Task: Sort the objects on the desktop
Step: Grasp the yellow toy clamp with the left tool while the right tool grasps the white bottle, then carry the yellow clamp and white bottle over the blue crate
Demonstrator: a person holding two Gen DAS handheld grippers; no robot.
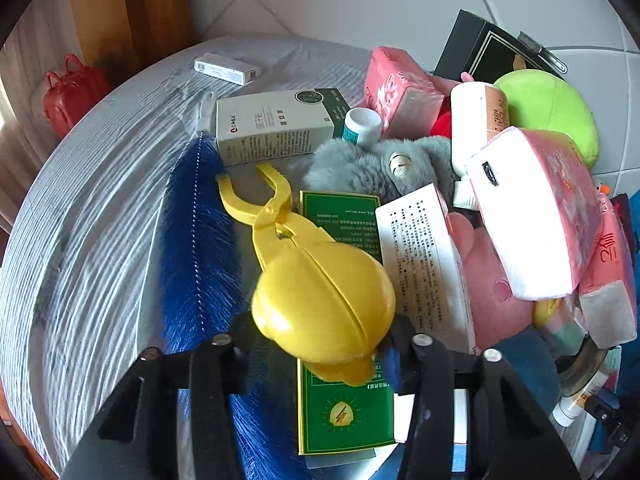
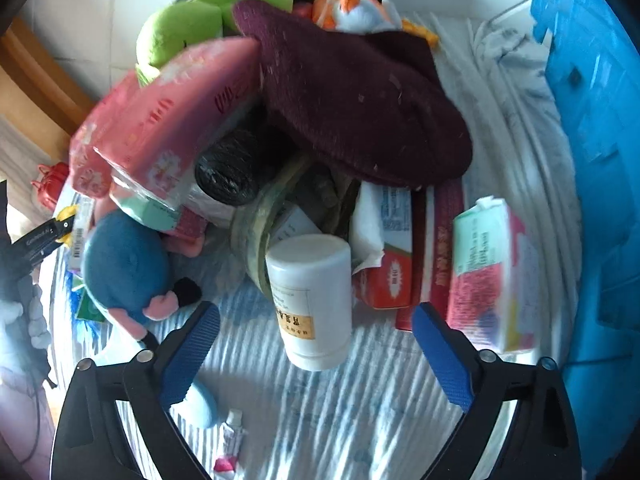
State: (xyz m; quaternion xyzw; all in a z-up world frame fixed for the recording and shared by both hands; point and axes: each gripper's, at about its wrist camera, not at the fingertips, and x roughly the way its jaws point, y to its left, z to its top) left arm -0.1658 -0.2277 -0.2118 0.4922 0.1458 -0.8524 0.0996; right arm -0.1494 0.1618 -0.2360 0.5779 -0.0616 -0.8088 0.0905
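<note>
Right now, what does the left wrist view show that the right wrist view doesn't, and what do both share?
Left wrist only: the left gripper closed on a yellow plastic ball-shaped tong toy, a blue bristly bottle brush, a green cardboard box.

Right wrist only: the open right gripper around, not touching, a white plastic bottle with orange label, a dark maroon knitted sock, a blue plastic crate.

Both: the lime-green plush toy and the striped white tablecloth.

I am holding my right claw wide around a white plastic bottle with an orange label, its blue ribbed pads not touching it.
</note>
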